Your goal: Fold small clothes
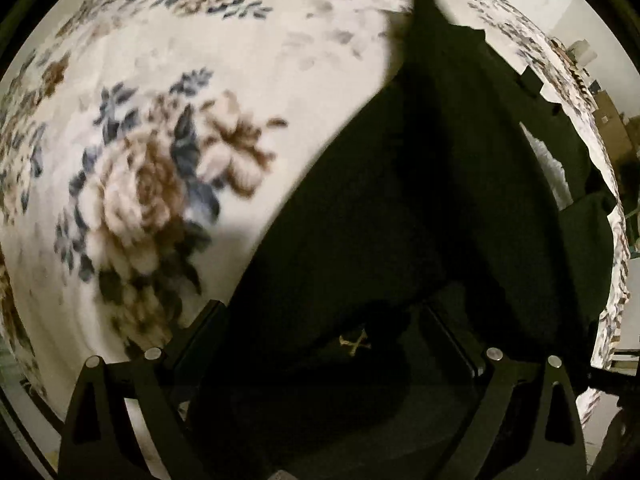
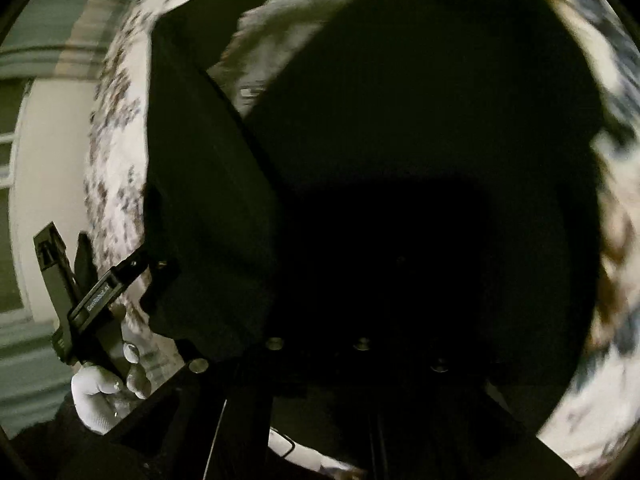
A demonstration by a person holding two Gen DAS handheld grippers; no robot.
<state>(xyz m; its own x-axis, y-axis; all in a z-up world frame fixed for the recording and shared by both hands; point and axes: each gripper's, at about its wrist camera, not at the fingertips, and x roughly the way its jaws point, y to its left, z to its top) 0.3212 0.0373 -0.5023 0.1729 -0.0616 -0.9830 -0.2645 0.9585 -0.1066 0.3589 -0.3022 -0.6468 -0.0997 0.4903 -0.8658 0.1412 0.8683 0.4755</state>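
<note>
A: What is sitting closest to the lens in the left wrist view?

B: The left gripper (image 1: pixel 324 364) is standing at the bottom of the frame with its two black fingers (image 1: pixel 200 340) spread wide apart. A dark garment (image 1: pixel 400 208) is lying between them, a small yellow cross mark (image 1: pixel 354 343) showing on it, but the fingers are not pressing on the cloth.

A: And further out?

B: The garment is running up toward the upper right, lying on a cream blanket (image 1: pixel 140 184) with brown and blue flowers, which is filling the left and top of the frame.

A: What about the right wrist view?

B: The right gripper (image 2: pixel 360 300) is sitting in deep shadow at the lower centre, with its jaws together. The garment is filling nearly the whole frame in front of it; whether cloth is caught between the jaws I cannot tell. At lower left a white-gloved hand (image 2: pixel 100 392) is holding the other tool's black handle. The blanket is showing at the left and right edges.
</note>
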